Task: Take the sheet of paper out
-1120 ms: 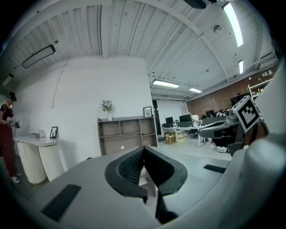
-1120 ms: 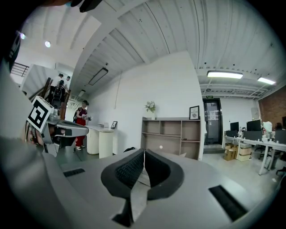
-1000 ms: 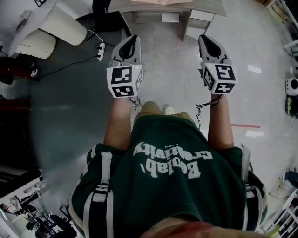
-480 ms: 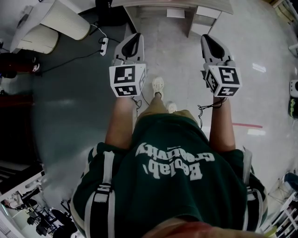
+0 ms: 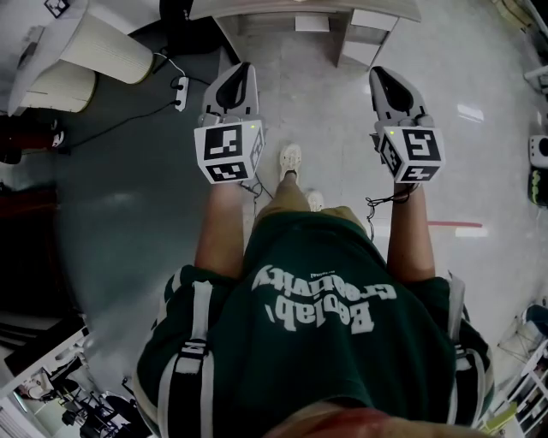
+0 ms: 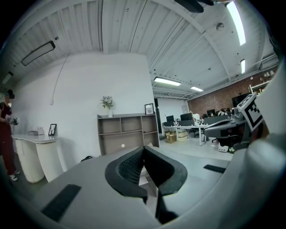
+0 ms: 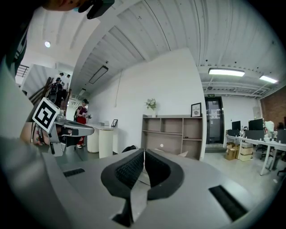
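I see no sheet of paper in any view. My left gripper [image 5: 238, 75] and right gripper [image 5: 384, 79] are held out side by side above the floor, pointing toward a low wooden shelf unit [image 5: 300, 10] at the top of the head view. In the left gripper view the left gripper [image 6: 143, 150] has its black pads pressed together with nothing between them. The right gripper [image 7: 144, 154] is likewise shut and empty. Both gripper views show the open-fronted shelf unit [image 6: 127, 134] [image 7: 172, 134] straight ahead against a white wall.
A white rounded counter [image 5: 103, 43] stands at the upper left, with a power strip [image 5: 181, 85] and cable on the floor beside it. A person in red [image 6: 6, 134] stands by that counter. Office desks [image 6: 201, 127] lie to the right. My white shoe [image 5: 289, 160] is stepped forward.
Both grippers have shifted a little toward the shelf unit, which now sits slightly nearer. A white shoe has come forward between the grippers. Both jaws stay shut.
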A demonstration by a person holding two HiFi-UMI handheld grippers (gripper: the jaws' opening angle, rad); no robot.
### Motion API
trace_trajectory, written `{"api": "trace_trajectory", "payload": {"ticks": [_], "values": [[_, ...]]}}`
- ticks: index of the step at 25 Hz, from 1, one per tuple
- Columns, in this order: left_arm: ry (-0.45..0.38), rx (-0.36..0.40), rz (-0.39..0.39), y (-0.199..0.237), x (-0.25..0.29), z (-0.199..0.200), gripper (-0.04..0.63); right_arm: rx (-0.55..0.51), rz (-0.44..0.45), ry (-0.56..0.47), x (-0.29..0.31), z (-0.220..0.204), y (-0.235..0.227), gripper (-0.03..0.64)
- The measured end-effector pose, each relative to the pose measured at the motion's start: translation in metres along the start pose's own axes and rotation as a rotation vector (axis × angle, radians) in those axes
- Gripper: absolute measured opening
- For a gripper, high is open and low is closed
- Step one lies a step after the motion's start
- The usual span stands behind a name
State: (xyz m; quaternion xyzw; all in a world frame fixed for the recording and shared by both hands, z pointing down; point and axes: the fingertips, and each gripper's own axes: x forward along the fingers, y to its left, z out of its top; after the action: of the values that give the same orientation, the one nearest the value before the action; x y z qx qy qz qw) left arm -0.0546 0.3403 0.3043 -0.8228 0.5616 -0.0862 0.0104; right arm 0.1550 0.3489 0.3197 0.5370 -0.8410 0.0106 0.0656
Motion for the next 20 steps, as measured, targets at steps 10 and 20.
{"api": "trace_trajectory", "payload": {"ticks": [10,20], "values": [[0.008,-0.033,-0.044,0.034,0.073,-0.001,0.02,-0.071,-0.004,0.028,0.078,0.008,-0.013,0.035],[-0.021,-0.007,-0.073,0.13,0.181,0.032,0.02,-0.108,-0.043,0.019,0.224,0.051,-0.027,0.035]]}}
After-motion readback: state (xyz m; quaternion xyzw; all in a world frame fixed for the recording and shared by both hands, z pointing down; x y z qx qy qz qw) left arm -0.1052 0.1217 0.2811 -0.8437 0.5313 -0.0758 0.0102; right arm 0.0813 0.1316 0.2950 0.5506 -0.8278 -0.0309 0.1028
